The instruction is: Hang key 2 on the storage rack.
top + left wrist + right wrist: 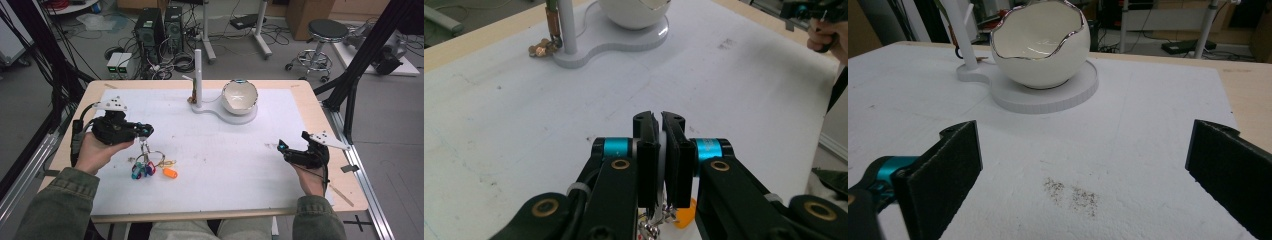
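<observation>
The left gripper [145, 131] sits over the table's left side with jaws nearly closed, apparently pinching something thin, while the right gripper [283, 147] rests wide open.

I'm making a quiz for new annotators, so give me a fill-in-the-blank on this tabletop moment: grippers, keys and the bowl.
1. The left gripper is shut on the metal ring of a bunch of ____, which hangs down to the table.
2. The right gripper has its jaws wide ____, with nothing between them.
3. The egg-shaped bowl sits on a ____ stand beside an upright post.
4. The orange tag lies on the white mat to the ____ of the coloured key caps in the high view.

Missing words: keys; open; white; right
</observation>
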Motion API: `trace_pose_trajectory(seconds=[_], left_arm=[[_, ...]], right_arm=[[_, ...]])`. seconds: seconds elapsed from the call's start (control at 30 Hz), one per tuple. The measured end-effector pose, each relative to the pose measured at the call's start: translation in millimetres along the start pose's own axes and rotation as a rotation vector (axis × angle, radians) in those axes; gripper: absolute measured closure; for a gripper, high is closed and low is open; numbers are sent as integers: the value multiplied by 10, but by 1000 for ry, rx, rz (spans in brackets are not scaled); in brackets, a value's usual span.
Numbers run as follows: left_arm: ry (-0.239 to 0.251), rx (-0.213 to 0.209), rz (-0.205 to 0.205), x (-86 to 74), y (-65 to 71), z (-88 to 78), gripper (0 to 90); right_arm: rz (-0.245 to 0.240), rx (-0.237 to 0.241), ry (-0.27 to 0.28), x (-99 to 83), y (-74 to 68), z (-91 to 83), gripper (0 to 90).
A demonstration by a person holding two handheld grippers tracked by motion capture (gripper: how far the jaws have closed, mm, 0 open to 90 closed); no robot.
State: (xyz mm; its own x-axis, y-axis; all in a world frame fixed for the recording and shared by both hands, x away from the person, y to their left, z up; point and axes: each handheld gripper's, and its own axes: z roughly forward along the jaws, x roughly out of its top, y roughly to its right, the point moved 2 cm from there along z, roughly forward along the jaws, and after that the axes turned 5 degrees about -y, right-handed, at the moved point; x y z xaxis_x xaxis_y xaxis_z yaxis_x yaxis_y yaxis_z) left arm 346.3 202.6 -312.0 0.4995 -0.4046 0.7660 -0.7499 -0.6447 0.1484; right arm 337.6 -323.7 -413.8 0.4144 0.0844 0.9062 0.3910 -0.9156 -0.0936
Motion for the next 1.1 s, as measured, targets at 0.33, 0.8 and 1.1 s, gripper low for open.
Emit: trace_pose_trajectory(seconds=[0.33,0.8,1.1], left_arm=[[22,-9,-26,154,-8,-38,852],[48,-18,-25,320,-27,-44,852],[53,-15,-42,366,-79,-19,852]], right_arm=[[-3,-1,4,2,9,2,7],[0,0,1,1,6,3,7],[-2,-1,-1,1,9,4,7]])
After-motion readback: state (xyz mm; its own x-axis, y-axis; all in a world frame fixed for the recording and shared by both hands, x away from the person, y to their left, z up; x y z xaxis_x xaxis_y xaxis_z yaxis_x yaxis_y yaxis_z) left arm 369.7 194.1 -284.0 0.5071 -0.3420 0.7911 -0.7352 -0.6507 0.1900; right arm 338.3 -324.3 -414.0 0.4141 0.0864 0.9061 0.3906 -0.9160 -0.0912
